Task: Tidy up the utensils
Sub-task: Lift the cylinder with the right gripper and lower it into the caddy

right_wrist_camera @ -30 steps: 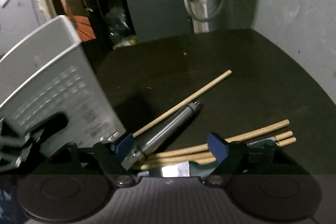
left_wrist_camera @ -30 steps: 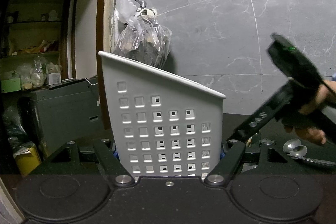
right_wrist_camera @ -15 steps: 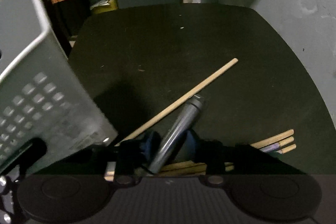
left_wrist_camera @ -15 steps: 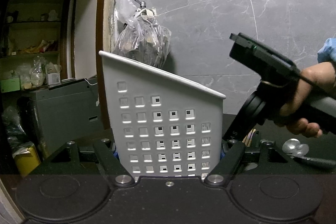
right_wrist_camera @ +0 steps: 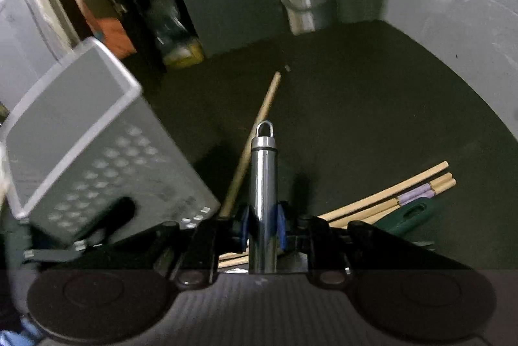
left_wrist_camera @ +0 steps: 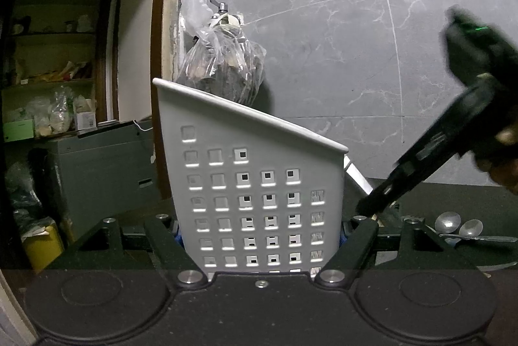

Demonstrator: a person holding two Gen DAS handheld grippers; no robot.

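My left gripper (left_wrist_camera: 259,232) stays shut on the white perforated utensil holder (left_wrist_camera: 252,171), which leans, its pads on both side walls. In the right wrist view the holder (right_wrist_camera: 81,125) stands tilted at the left. The jaws of my right gripper (right_wrist_camera: 263,226) are closing, and the blue pads press on a steel utensil handle (right_wrist_camera: 264,171) with a ring at its tip. The handle points straight ahead, raised off the dark table (right_wrist_camera: 356,93). Seen from the left wrist, the right gripper (left_wrist_camera: 372,205) is beside the holder's right wall, the steel handle (left_wrist_camera: 354,176) slanting up from it.
One wooden chopstick (right_wrist_camera: 259,122) lies on the table under the handle. More chopsticks (right_wrist_camera: 404,190) and a green handle (right_wrist_camera: 408,216) lie at the right. Two spoons (left_wrist_camera: 456,224) rest right of the holder. A plastic bag (left_wrist_camera: 223,70) hangs on the marble wall.
The right gripper closed on the steel handle and lifted it off the table; the handle swung from slanting right to straight ahead. The left gripper and the holder did not move.
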